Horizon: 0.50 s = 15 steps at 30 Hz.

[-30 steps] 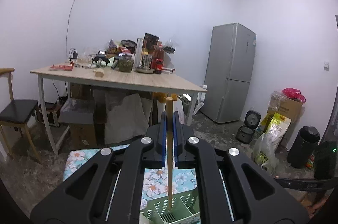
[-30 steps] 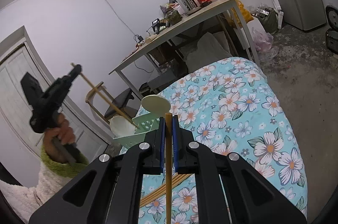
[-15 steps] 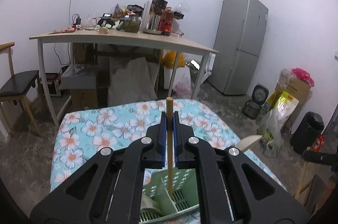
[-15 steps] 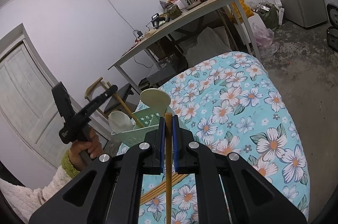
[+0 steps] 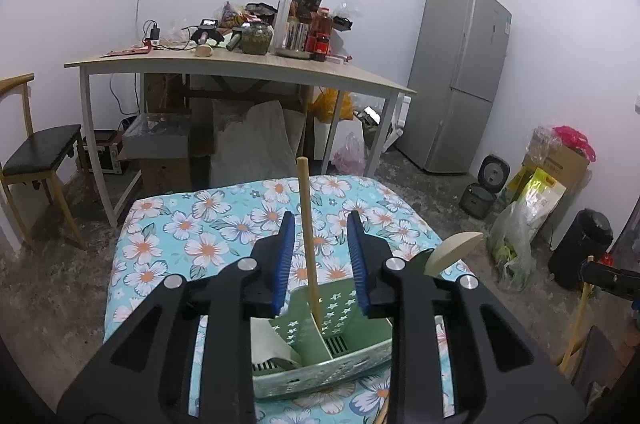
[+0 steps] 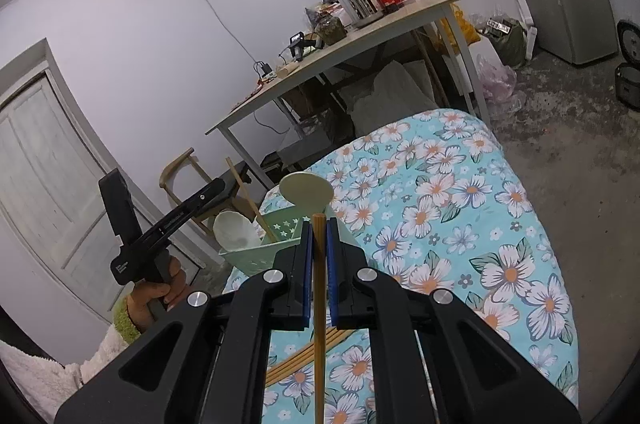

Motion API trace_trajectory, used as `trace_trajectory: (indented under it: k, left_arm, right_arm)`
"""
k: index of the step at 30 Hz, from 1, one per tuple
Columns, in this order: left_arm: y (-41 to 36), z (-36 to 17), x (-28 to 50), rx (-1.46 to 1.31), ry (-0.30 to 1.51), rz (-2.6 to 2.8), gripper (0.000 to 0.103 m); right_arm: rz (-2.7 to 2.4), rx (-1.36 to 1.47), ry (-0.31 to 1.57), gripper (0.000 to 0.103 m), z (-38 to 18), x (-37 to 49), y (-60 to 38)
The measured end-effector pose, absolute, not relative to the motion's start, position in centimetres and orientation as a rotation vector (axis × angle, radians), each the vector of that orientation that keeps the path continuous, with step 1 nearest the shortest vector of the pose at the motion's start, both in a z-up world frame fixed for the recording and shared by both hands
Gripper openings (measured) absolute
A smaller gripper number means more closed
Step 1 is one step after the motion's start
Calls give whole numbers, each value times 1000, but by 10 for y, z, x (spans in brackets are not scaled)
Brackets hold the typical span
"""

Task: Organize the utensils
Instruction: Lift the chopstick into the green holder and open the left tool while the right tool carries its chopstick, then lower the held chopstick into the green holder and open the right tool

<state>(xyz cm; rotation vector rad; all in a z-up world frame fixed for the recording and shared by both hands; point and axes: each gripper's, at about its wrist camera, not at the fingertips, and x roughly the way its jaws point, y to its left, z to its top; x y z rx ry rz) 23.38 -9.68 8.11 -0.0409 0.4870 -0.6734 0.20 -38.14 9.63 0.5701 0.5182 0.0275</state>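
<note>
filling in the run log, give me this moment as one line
left gripper: jaws just opening, chopstick loose, tip in green holder | right gripper: shut on second chopstick

Left wrist view: close above green caddy (image 5: 320,356), facing cluttered table (image 5: 248,70). Right wrist view: farther back, sharing caddy (image 6: 260,248) and table (image 6: 340,64).

A cluttered wooden table with white legs (image 5: 256,66) stands against a white wall, beside a tall grey refrigerator (image 5: 460,80).

A green-filled glass jar (image 5: 257,39) and red-labelled dark bottles (image 5: 320,36) crowd the tabletop. A dark-seated wooden chair (image 5: 38,152) sits at left; a black bin (image 5: 582,244) and yellow bags (image 5: 536,192) line the right wall.
</note>
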Motion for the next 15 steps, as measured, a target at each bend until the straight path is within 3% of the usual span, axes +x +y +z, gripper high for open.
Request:
trace_trajectory:
  k: [15]
  left_arm:
    - [-39, 69, 170, -39, 507, -694, 25]
  right_arm:
    - [77, 401, 382, 7, 174, 24, -352]
